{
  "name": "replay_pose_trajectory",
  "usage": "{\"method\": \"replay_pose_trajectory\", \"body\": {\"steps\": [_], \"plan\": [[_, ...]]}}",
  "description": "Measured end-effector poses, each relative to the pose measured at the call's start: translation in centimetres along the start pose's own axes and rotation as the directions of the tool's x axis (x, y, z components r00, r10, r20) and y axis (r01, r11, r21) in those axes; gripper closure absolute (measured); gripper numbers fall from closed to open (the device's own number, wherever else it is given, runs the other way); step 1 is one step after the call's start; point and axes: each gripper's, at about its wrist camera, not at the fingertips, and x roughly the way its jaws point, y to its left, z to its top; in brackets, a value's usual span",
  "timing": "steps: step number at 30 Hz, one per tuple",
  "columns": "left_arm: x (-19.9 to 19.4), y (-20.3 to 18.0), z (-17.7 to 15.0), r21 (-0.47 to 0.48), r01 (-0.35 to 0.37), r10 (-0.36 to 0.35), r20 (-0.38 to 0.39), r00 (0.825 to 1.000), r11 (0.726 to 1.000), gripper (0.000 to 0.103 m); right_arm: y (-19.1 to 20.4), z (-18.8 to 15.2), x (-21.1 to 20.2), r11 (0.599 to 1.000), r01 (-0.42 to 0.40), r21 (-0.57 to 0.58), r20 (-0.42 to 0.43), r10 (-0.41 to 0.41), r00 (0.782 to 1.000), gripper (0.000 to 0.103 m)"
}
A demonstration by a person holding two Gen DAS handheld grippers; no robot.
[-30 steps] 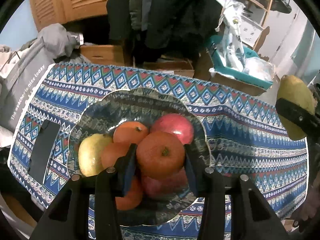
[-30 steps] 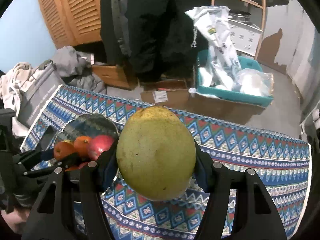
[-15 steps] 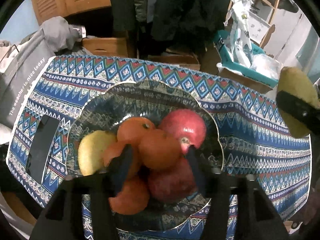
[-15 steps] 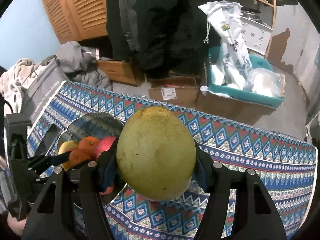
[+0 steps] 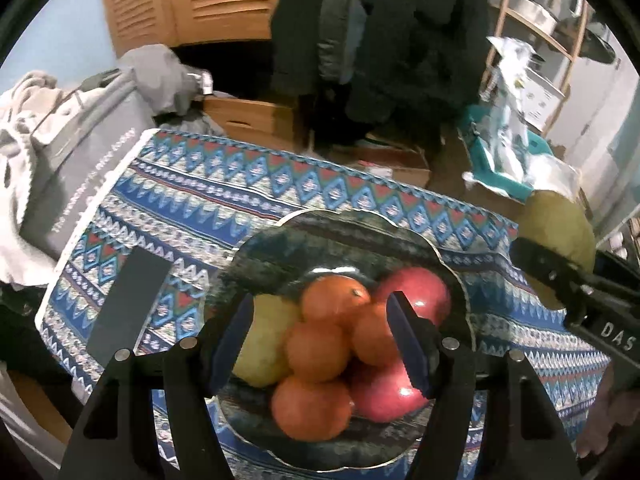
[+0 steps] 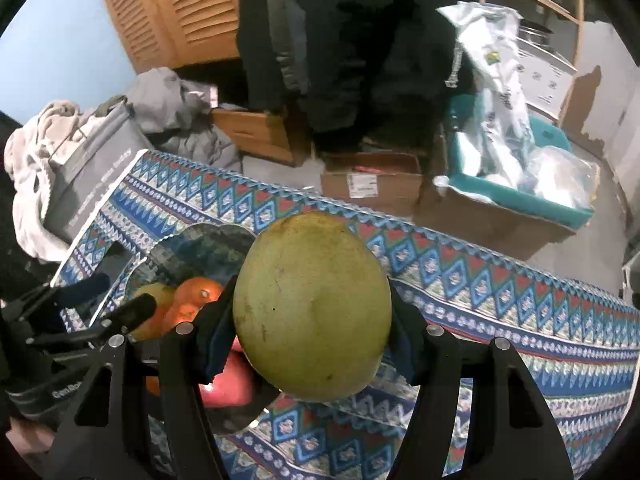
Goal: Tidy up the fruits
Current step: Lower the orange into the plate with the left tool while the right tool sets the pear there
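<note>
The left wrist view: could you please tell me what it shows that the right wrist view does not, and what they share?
Only the left wrist view shows the whole pile on the plate: four oranges, two red apples and a yellow fruit, seen between the opening jaws of the left tool, which grip nothing. Only the right wrist view shows the large green fruit in full, clamped in the right tool. Both show the patterned cloth, plate and fruit.
</note>
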Motion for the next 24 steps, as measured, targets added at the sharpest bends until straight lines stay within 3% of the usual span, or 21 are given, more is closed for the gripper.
{"method": "replay_pose_trajectory", "body": {"steps": [8,14,20,24], "plan": [[-0.2,3.2,0.2,-0.053,-0.076,0.077,0.025,0.997,0.996,0.033,3.4,1.0,3.2,0.997,-0.039,-0.065,-0.042,0.037,0.998,0.038],[0.0,5.7,0.3,-0.118,-0.078,0.079,0.007,0.997,0.99,0.033,5.7,1.7,5.7,0.991,-0.069,-0.111,-0.087,0.059,0.994,0.038],[-0.1,6.5,0.6,-0.138,-0.082,0.084,0.009,0.996,0.987,0.033,8.0,2.0,7.6,0.978,-0.076,-0.192,-0.126,0.053,0.991,0.038],[-0.1,6.5,0.7,-0.139,-0.081,0.083,0.009,0.997,0.987,0.033,8.2,2.1,8.3,0.978,-0.094,-0.185,-0.148,0.067,0.987,0.037]]}}
